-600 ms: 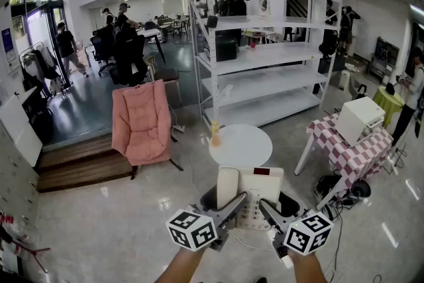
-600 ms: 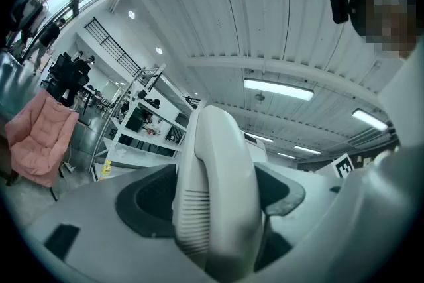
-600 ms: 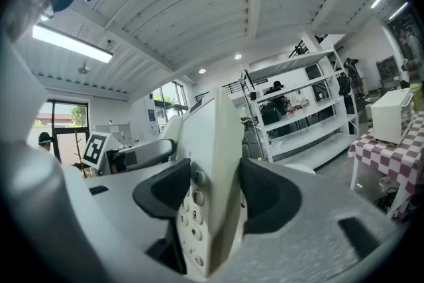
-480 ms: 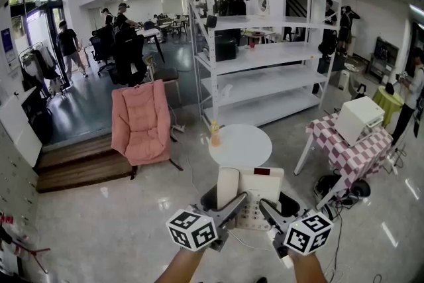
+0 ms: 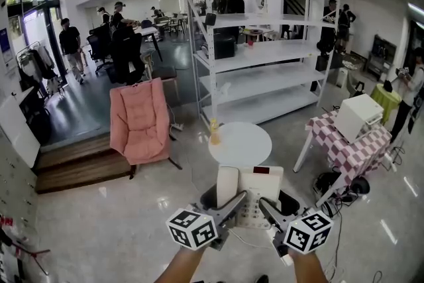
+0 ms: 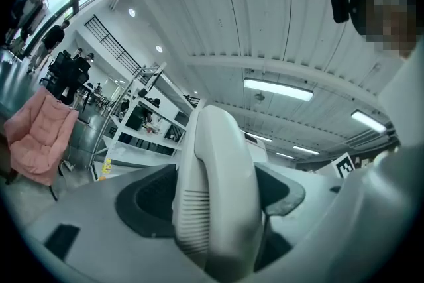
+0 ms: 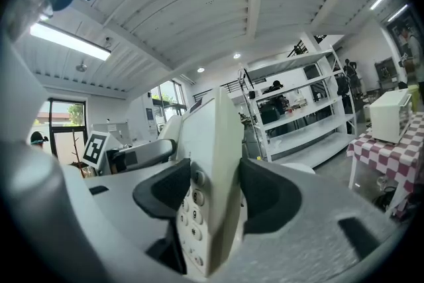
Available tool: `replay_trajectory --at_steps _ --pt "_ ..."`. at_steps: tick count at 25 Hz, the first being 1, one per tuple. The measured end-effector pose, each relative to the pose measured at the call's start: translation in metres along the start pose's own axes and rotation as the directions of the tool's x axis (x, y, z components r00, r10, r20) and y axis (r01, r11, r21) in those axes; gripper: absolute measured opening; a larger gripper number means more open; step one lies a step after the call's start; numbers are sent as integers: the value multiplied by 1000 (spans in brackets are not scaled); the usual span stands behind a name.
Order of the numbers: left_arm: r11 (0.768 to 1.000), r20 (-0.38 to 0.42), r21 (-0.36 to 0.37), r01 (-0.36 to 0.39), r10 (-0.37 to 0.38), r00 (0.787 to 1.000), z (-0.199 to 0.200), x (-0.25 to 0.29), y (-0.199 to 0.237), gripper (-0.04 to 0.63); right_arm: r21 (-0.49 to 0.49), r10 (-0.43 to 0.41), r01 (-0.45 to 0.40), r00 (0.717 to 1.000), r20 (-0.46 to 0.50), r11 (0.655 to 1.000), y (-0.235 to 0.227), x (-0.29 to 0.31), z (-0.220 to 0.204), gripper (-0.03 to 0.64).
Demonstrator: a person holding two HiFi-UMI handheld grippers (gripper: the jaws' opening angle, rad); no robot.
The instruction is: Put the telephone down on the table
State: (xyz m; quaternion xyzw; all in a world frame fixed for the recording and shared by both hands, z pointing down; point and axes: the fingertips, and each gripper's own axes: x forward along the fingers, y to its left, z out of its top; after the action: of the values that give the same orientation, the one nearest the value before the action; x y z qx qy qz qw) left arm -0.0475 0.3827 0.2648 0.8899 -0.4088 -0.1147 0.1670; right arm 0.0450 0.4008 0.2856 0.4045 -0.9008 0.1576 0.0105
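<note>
Telephone keypad up, long axis fwd, handset on L side.

left hand-held gripper: pale grey moulded jaws, each lined with a dark concave pad. left marker cube, white with black square markers, is mounted at the rear. right hand-held gripper: identical grey jaws, dark lining, and right marker cube of the same pattern.
</note>
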Motion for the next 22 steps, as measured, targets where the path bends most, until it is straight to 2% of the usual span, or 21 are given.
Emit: replay_trajectory --at_steps 11,17,22 --pt "1000 -2 -11 26 -26 1000 11 -7 19 354 3 -30 30 1000 2 1000 13 18 3 219" --pt "1000 -3 -5 30 -30 1000 10 1 27 353 13 -34 34 999 2 999 5 28 2 219" --pt "1000 -1 -13 11 -11 1000 12 4 41 353 16 -15 15 1000 -8 1000 2 43 2 219"
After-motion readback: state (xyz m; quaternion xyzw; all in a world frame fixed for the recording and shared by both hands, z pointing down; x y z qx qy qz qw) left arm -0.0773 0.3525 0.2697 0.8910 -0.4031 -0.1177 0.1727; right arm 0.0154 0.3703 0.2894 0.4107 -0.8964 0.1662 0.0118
